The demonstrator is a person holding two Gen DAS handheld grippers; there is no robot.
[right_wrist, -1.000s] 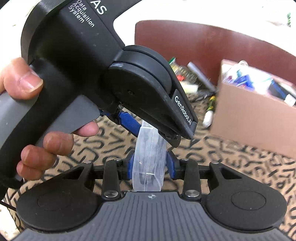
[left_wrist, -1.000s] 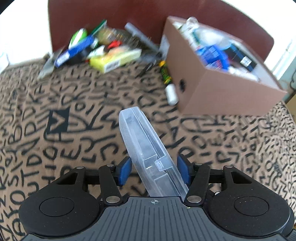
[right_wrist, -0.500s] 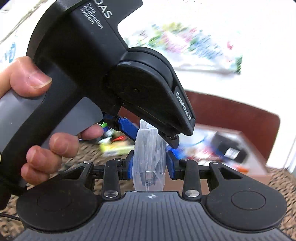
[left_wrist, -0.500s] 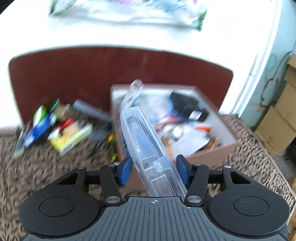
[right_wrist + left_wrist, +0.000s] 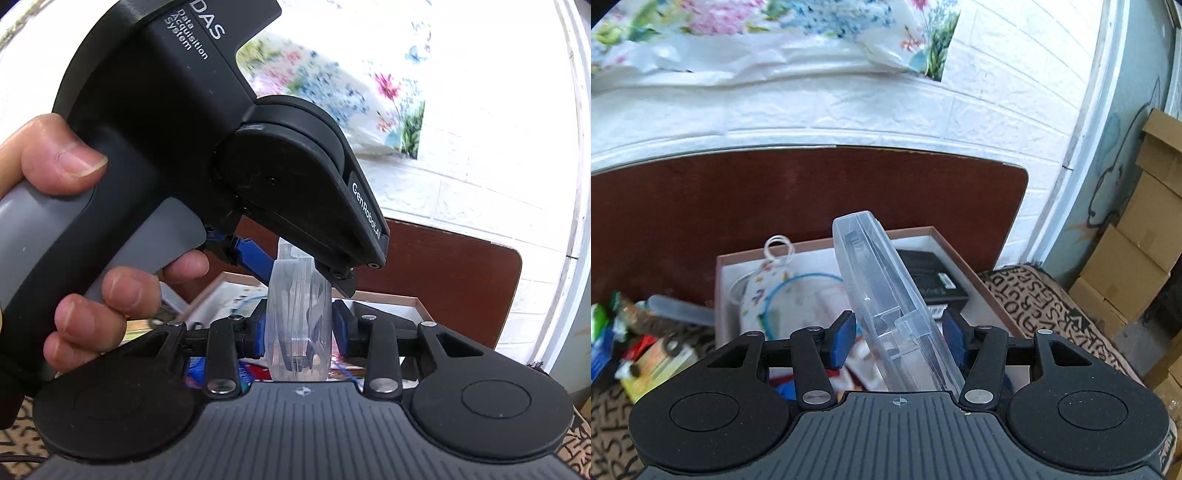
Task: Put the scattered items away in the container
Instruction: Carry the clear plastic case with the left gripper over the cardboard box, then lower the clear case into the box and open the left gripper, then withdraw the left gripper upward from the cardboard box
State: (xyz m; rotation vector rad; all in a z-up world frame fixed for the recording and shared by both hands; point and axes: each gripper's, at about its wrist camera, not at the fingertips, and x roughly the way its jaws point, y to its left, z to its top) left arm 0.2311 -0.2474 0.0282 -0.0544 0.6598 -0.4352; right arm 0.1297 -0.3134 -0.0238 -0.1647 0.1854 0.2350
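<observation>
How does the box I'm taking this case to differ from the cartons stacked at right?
The container box is open-topped, white inside and holds items; the stacked cartons look closed. The container box is reddish brown and sits on the patterned cloth; the stacked cartons are plain tan, beside the wall. Both look like cardboard.

Blurred items [image 5: 635, 343] beside box [image 5: 718, 295]

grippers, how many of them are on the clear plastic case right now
2. The left gripper has the clear plastic case between its jaws, with small gaps showing at both pads. The right gripper clamps the same case from the other side, above the cardboard box.
</observation>
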